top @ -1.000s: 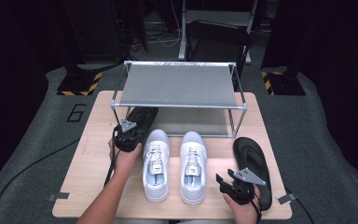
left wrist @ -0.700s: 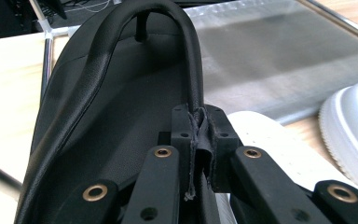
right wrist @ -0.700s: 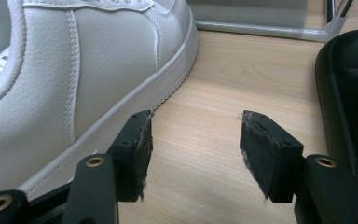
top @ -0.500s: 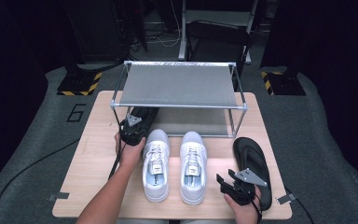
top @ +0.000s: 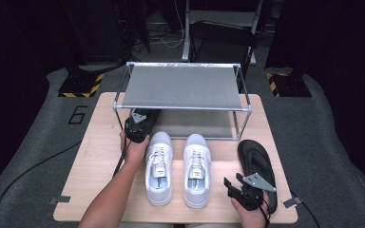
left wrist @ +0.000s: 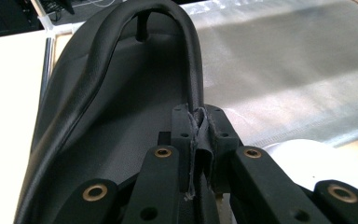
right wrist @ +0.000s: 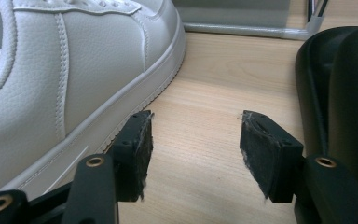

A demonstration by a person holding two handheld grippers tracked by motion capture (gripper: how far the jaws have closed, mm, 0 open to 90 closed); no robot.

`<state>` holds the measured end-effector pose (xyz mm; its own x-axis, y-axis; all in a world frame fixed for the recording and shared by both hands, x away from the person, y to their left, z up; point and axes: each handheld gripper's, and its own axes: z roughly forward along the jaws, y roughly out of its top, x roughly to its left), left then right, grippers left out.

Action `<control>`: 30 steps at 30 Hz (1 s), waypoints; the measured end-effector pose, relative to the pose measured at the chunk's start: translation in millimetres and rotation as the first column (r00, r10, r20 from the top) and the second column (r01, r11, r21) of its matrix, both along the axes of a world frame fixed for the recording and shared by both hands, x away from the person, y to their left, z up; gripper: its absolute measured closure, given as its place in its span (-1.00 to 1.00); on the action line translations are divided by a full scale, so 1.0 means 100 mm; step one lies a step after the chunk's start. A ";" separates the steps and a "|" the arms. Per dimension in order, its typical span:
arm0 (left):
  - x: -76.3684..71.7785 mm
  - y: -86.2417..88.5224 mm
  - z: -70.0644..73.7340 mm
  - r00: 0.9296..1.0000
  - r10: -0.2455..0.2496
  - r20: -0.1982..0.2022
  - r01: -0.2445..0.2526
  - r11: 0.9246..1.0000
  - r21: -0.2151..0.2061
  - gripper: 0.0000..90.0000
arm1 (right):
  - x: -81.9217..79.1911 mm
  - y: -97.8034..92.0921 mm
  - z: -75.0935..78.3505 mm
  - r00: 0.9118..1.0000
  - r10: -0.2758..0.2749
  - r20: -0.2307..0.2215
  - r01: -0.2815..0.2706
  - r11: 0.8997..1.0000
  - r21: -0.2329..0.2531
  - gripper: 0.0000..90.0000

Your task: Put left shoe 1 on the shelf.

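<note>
Left gripper view: left gripper (left wrist: pixel 199 140) fingers clamp black sandal (left wrist: pixel 121 93) strap; its long axis points toward frame top, into the rack (top: pixel 183 88). Right gripper (right wrist: pixel 193 154) fingers spread, empty, low in the high view.

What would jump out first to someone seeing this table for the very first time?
Probably the pair of white sneakers side by side at the middle of the wooden table, toes toward a metal shoe rack. At the rack's left front corner the left gripper is clamped on the strap of a black flip-flop; its mate lies flat at the table's right, beside the open right gripper.
</note>
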<state>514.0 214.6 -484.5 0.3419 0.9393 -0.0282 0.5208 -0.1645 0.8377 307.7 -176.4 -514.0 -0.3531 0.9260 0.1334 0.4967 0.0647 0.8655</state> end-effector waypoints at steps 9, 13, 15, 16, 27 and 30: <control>0.11 0.00 -0.05 1.000 0.019 0.003 -0.019 1.000 0.009 0.86 | 0.00 -0.03 -0.02 1.000 -0.006 0.003 0.006 1.000 0.001 -0.03; 0.17 -0.01 -0.04 1.000 0.014 0.004 -0.014 0.999 0.033 0.86 | -0.02 -0.02 0.00 1.000 -0.010 0.010 0.010 1.000 0.000 -0.03; 0.18 -0.02 -0.04 1.000 0.019 0.003 -0.019 0.999 0.029 0.86 | -0.02 -0.03 0.00 1.000 -0.010 0.012 0.010 1.000 0.002 -0.03; 0.20 -0.02 -0.04 1.000 0.018 0.009 -0.018 0.999 0.027 0.86 | -0.02 -0.03 0.00 1.000 -0.013 0.012 0.013 1.000 0.001 -0.03; 0.30 -0.05 -0.07 1.000 0.028 0.000 -0.028 0.998 0.062 0.86 | -0.01 -0.04 -0.01 1.000 -0.014 0.010 0.015 1.000 -0.007 -0.03; 0.32 -0.07 -0.10 0.999 0.042 -0.006 -0.041 0.997 0.063 0.86 | -0.01 -0.03 -0.02 1.000 -0.016 0.012 0.016 1.000 -0.001 -0.03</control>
